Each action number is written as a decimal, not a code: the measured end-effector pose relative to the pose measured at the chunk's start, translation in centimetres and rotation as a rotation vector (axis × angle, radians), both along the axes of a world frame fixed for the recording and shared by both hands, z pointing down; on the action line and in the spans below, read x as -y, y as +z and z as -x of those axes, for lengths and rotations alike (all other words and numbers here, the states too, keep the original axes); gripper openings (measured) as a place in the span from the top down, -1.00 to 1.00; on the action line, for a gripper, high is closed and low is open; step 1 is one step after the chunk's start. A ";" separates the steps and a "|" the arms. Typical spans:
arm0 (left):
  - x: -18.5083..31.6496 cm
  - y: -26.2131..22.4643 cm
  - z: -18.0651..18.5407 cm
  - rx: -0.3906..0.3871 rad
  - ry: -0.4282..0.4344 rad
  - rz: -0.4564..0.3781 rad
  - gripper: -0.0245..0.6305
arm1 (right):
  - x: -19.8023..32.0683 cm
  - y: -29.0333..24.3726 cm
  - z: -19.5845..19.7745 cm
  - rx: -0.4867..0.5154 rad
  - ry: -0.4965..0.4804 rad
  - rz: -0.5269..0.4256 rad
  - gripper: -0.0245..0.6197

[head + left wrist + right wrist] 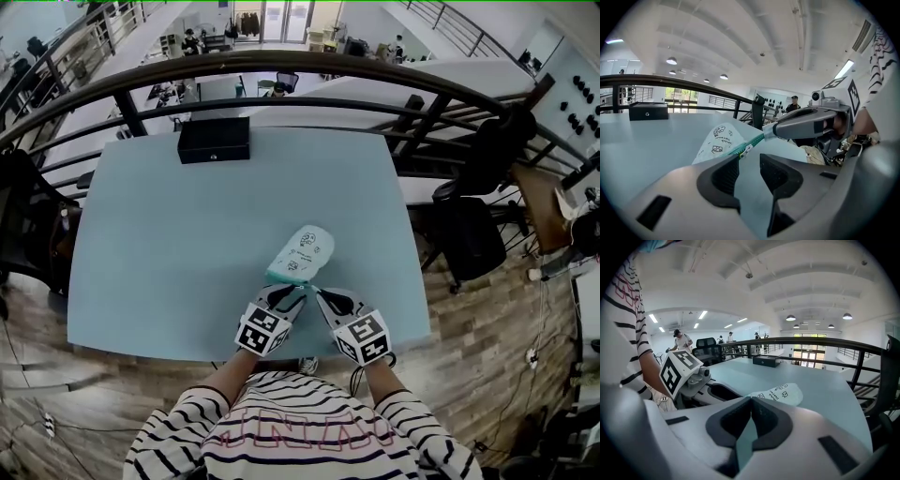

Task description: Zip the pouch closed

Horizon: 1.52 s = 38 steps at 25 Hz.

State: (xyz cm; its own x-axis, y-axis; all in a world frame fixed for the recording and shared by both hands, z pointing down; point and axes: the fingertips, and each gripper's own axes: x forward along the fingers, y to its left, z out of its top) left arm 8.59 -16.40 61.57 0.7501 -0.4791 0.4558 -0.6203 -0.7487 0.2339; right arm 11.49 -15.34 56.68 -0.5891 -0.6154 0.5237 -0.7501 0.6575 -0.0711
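Note:
A pale mint pouch (303,251) with small drawings lies on the light blue table (169,244) in front of me. Along its near edge runs a teal zipper with a white pull (746,150). My right gripper (319,292) is shut on the zipper's end at the pouch's near corner and holds that corner a little off the table; the left gripper view shows its tip (768,133) pinching the teal strip. My left gripper (750,161) stands open right beside the pull, with nothing between its pads. From the right gripper view the pouch (783,392) shows beyond the shut jaws.
A black box (214,139) sits at the table's far edge, against a dark railing (309,66). A black office chair (469,234) stands off the table's right side. The table's near edge runs just under both grippers.

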 end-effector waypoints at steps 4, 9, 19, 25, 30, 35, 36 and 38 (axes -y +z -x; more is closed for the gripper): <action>0.1 -0.4 0.4 -0.043 -0.002 0.012 0.47 | 0.1 0.1 0.5 0.005 0.020 0.000 0.83; -0.2 -1.7 0.4 -0.119 0.032 0.012 0.50 | 0.2 0.1 0.2 0.010 0.052 0.003 0.83; 0.4 -1.4 0.2 -0.100 0.019 0.034 0.81 | 0.0 -0.1 0.2 0.019 0.075 0.001 0.83; 0.2 -1.3 0.0 -0.044 0.037 0.025 0.84 | -0.1 0.1 -0.7 0.032 0.110 0.029 0.84; 0.4 -1.7 0.1 -0.012 0.047 0.011 0.85 | 0.2 -0.2 -1.1 0.042 0.130 0.034 0.84; 0.5 -1.6 0.0 -0.003 0.037 0.011 0.85 | 0.3 -0.1 -2.0 0.035 0.143 0.029 0.84; 0.5 -1.5 0.0 0.000 0.036 0.009 0.85 | 0.4 0.0 -2.0 0.034 0.143 0.028 0.84; 0.5 -1.3 -0.1 0.008 0.031 0.008 0.85 | 0.4 0.2 -2.1 0.028 0.148 0.029 0.84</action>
State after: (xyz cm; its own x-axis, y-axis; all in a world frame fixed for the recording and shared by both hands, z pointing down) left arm 8.65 -16.93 60.22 0.7611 -0.4515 0.4658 -0.5984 -0.7658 0.2354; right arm 13.57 -15.72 56.87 -0.5078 -0.6814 0.5271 -0.8360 0.5373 -0.1109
